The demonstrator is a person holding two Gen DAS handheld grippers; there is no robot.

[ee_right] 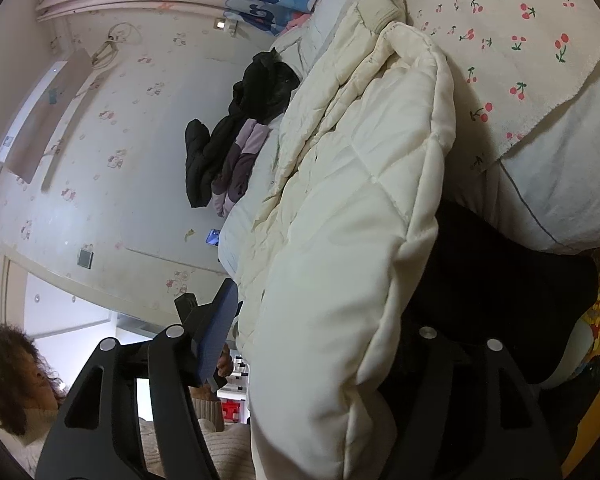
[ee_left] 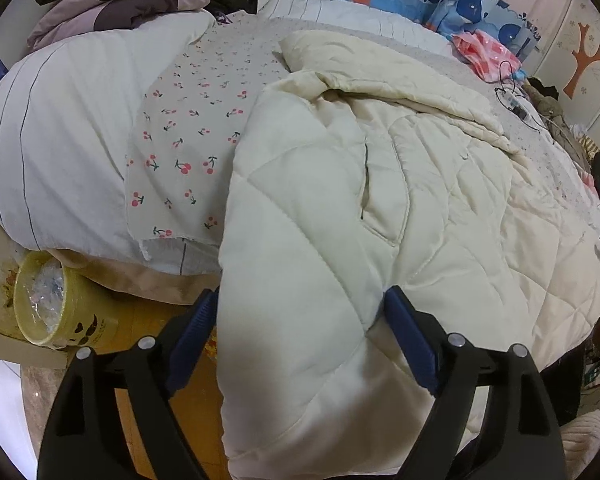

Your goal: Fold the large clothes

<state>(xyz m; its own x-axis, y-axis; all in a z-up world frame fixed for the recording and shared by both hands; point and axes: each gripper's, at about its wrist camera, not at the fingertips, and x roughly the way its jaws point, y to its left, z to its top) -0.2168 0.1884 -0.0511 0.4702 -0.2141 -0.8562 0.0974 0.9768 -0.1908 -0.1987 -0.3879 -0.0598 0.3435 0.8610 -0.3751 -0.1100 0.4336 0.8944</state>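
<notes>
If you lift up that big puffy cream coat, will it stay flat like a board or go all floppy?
Probably floppy: the cream quilted coat already sags and creases between the left gripper fingers. It looks puffy, so likely light for its size. The smooth, faintly shiny fabric may slip in the right gripper.

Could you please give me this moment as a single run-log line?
stage: folding | left tool: shut on cream quilted coat | right tool: shut on cream quilted coat | surface: cherry-print bed sheet
</notes>
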